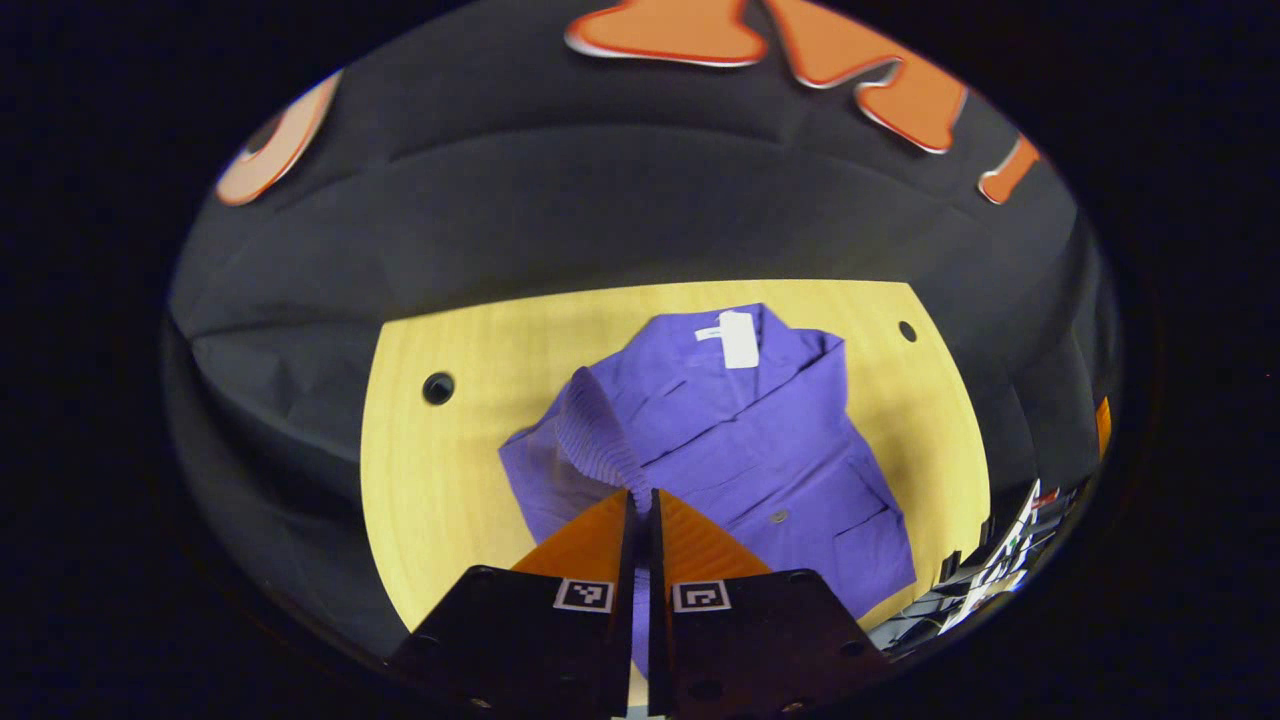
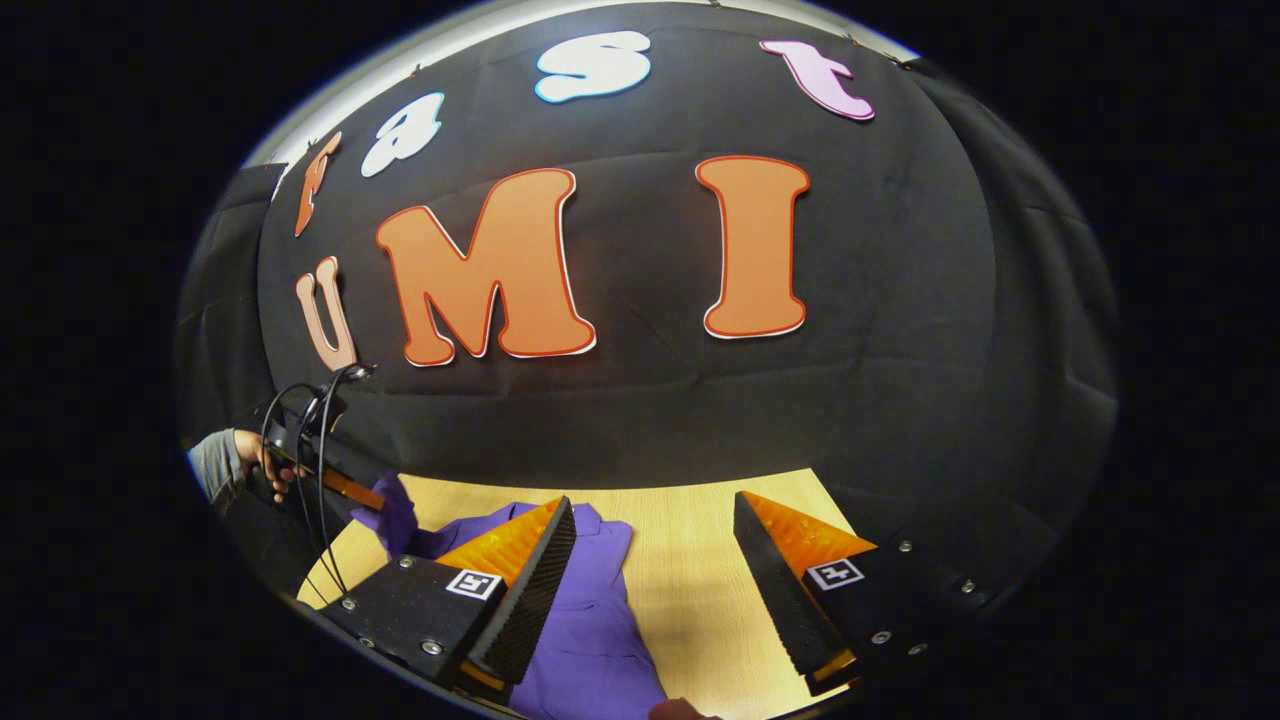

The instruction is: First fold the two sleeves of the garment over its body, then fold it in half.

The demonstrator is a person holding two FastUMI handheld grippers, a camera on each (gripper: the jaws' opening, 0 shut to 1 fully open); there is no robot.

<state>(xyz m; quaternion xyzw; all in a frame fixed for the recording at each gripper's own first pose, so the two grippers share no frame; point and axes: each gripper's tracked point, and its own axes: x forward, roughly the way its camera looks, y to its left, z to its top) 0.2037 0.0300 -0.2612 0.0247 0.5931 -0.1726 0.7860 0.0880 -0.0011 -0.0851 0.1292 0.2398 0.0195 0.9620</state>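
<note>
Left gripper [image 1: 640, 500] jaws closed; right gripper [image 2: 655, 550] jaws apart.

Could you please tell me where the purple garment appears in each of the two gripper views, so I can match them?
Left gripper view: the purple garment lies centre frame on the table, one ribbed sleeve cuff pinched in the left gripper.
Right gripper view: it sits bottom left of centre, partly behind the right gripper's near finger.
Shared landmark: the light wooden table under it.
</note>
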